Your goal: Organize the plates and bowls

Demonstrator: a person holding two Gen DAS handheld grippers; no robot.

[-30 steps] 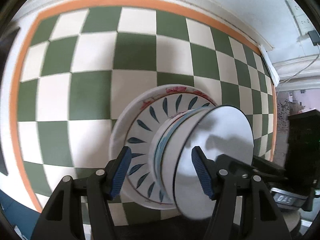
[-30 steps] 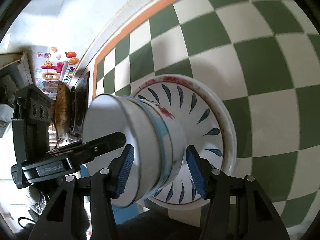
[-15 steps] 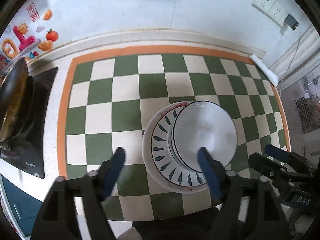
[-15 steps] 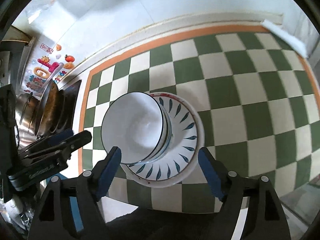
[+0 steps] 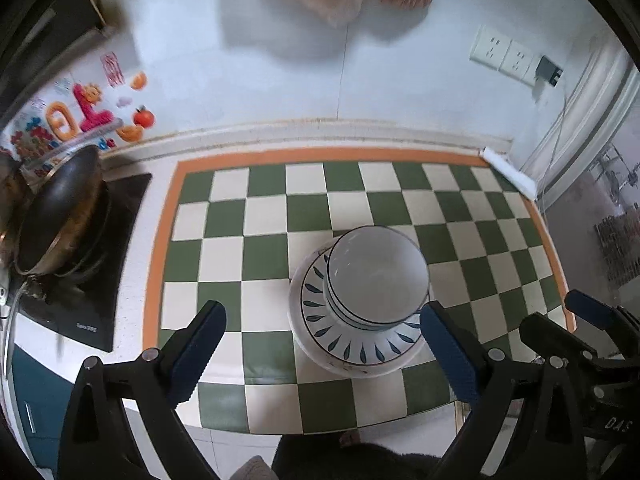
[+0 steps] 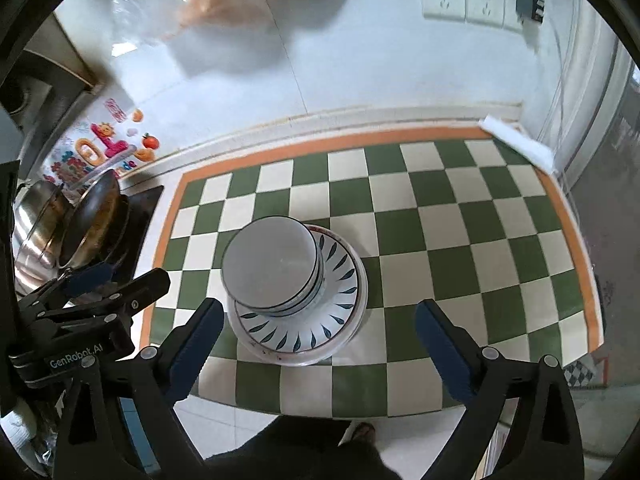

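Note:
A stack of white bowls [image 5: 378, 274] [image 6: 270, 264] with dark rims stands on a plate with blue leaf marks [image 5: 352, 344] [image 6: 320, 328], itself on a larger white plate, on the green and white checkered mat [image 5: 256, 256] [image 6: 460, 248]. My left gripper [image 5: 320, 340] hangs high above the mat, its jaws still opening wide, nothing between the blue pads. My right gripper [image 6: 316, 336] hangs likewise above the stack, jaws opening, empty. Each gripper shows at the edge of the other's view: the right gripper [image 5: 592, 320] and the left gripper [image 6: 104, 280].
A dark wok [image 5: 60, 216] [image 6: 96, 220] sits on a black cooktop [image 5: 100, 280] at the left. The white wall carries stickers [image 5: 84, 112] and sockets [image 5: 504, 54] [image 6: 464, 0]. A white cloth [image 6: 520, 144] lies at the mat's far right corner. The counter's front edge is just below the mat.
Both grippers let go of the bowl stack, opened wide and rose back from it. The stack now stands alone on the plates, seen from higher up.

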